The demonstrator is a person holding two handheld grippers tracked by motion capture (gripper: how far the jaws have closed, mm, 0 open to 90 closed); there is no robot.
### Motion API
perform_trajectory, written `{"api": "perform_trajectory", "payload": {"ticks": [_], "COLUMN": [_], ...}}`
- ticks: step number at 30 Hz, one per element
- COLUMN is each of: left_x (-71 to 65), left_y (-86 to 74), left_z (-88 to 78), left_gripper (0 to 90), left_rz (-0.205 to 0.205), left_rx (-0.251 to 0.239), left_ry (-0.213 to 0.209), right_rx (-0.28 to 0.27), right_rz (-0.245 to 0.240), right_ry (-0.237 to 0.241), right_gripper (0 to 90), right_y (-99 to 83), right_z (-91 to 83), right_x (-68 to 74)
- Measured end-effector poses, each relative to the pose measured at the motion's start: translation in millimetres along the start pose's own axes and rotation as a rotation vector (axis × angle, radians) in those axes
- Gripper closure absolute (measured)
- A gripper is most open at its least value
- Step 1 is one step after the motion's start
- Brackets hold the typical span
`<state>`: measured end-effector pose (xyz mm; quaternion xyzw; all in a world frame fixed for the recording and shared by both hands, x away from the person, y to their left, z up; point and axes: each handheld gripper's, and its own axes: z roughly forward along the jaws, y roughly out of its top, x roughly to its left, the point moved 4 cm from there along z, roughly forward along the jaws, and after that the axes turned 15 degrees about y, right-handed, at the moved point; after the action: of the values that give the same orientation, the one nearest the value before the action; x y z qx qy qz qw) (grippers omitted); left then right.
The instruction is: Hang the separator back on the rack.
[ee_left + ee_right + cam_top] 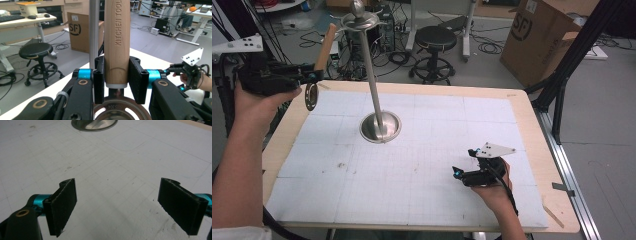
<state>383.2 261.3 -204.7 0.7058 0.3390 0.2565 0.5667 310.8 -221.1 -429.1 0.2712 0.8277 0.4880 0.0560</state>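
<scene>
White gridded mat (427,175) covers table; left claw (116,80) grips wooden-handled tool (117,37); right claw (117,206) agape.

The wooden handle (117,42) bears "KITCHEN TOOL" stamped into the wood in capital letters. The words run lengthwise up the handle, and the top of the lettering is cut off at the frame's upper edge in the left gripper view.

Below the handle, the metal ring (117,110) carries small stamped characters seen upside down; they look like "SUS304", though they are tiny and hard to confirm.

A brown cardboard box (80,31) on the floor shows a dark round "SF" logo on its side, with a small white label near its top corner, too small to read. The same logo appears on the box in the high view.
</scene>
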Motion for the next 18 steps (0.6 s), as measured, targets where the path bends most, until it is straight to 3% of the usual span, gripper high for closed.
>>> {"api": "perform_trajectory", "payload": {"ticks": [18], "left_x": [1.4], "left_y": [-3.6], "left_z": [14.3], "left_gripper": [68.7], "left_rz": [0.000], "left_rx": [0.040], "left_ry": [0.037], "right_rx": [-0.003], "right_rz": [0.004], "right_ry": [0.002], "right_gripper": [14.4], "right_y": [0.1], "right_z": [-0.4], "right_x": [0.3]}}
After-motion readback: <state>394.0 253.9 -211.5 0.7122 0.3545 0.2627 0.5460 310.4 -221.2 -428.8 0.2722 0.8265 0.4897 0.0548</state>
